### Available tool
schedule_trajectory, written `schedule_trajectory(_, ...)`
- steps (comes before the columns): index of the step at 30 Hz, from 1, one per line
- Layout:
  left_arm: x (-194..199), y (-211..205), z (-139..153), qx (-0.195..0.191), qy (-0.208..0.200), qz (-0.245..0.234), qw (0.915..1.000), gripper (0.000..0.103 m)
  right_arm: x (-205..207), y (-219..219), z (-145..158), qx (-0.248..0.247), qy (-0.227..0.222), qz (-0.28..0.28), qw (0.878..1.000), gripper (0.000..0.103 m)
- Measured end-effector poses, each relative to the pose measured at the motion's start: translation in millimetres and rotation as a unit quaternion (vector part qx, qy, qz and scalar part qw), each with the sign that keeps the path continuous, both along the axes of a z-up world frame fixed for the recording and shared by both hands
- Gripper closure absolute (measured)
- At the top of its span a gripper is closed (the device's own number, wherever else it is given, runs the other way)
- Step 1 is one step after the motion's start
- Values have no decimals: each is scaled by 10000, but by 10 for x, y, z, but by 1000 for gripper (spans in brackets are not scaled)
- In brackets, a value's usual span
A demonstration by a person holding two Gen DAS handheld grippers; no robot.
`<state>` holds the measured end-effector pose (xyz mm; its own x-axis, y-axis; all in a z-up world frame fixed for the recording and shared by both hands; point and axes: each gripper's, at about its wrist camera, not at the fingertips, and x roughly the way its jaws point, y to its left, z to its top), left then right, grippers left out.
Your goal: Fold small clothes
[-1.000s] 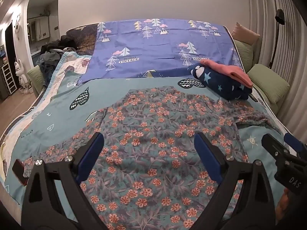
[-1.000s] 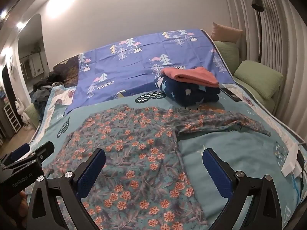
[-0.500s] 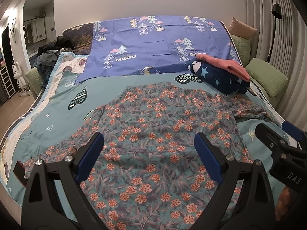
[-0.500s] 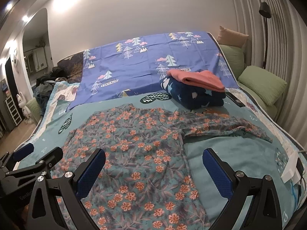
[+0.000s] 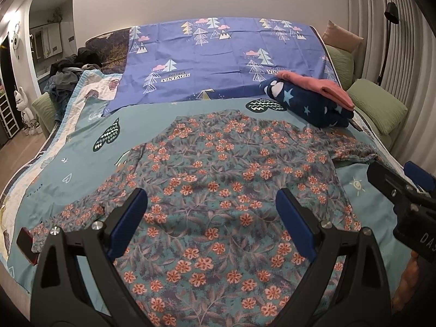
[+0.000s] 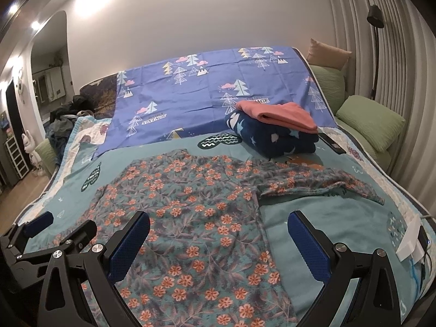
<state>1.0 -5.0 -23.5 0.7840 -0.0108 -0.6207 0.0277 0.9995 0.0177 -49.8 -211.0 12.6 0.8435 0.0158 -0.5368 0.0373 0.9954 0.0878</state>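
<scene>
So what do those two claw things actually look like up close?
Both match: the left gripper and right gripper have black, Y-shaped plastic frames with triangular cut-outs and silver screw heads. Each finger ends in a flat, textured blue pad. The right one's body, seen from the left camera, bears white letters reading "DAS". No cables or sleeves show.

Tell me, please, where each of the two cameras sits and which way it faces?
Left wrist: on the left gripper, above the bed's near edge, facing the headboard wall over the floral shirt; its own open fingers show, the right gripper beside them.
Right wrist: on the right gripper, same heading, further right; open fingers, left gripper at left.
Shared: shirt, folded pile, purple sheet.
</scene>
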Motion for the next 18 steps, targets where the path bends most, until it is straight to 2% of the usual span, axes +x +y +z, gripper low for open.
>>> schedule_trajectory(18,-4,54,-64,-49,68,53,10000,8,9,97,20,-87,-7,89,9999,0)
